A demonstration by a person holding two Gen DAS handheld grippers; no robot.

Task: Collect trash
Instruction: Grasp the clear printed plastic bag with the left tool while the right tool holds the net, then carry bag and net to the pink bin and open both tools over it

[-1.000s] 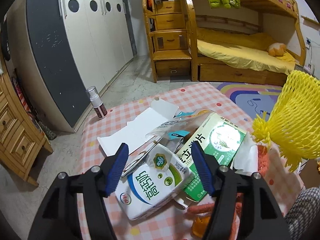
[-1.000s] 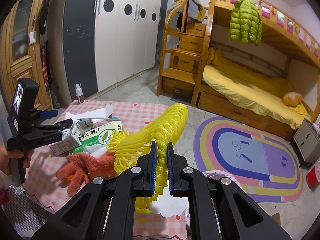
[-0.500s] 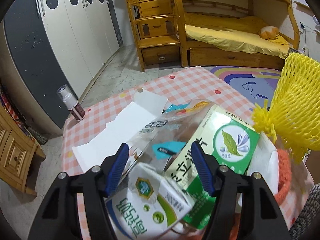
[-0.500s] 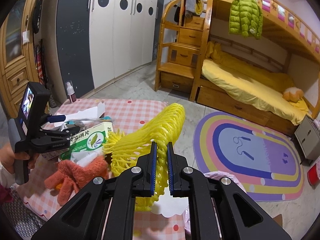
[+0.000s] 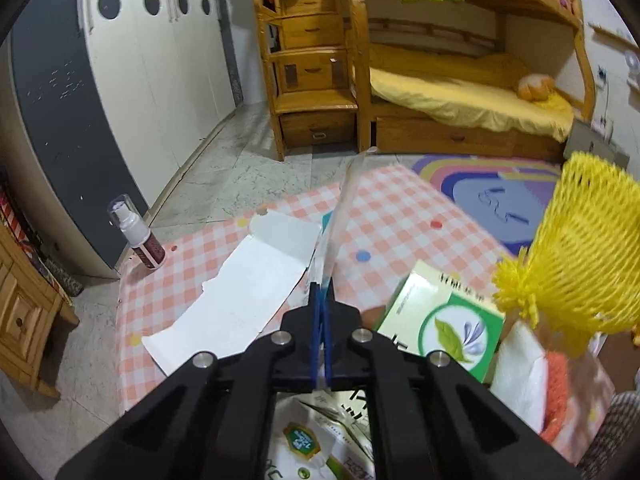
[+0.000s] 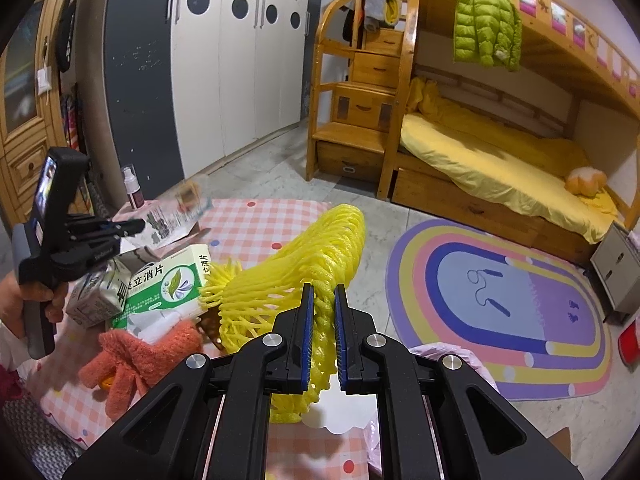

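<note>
My left gripper (image 5: 321, 300) is shut on a clear plastic wrapper (image 5: 340, 216) and holds it above the checked tablecloth (image 5: 400, 224); the wrapper (image 6: 176, 216) and gripper (image 6: 134, 226) also show in the right wrist view. My right gripper (image 6: 322, 300) is shut on a yellow foam fruit net (image 6: 296, 268), also in the left wrist view (image 5: 576, 260). On the table lie a green-white medicine box (image 5: 444, 320), a white milk carton (image 5: 316, 440), an orange glove (image 6: 140, 356) and white paper (image 5: 244, 300).
A small spray bottle (image 5: 138, 236) stands at the table's far left corner. A white tissue (image 5: 516, 364) lies beside the glove. Beyond the table are a wardrobe (image 5: 132, 80), a wooden bunk bed (image 5: 440, 80) and a rainbow rug (image 6: 500, 300).
My left gripper has closed on the plastic wrapper and lifted it off the pile, above the cartons. The right gripper still holds the yellow net.
</note>
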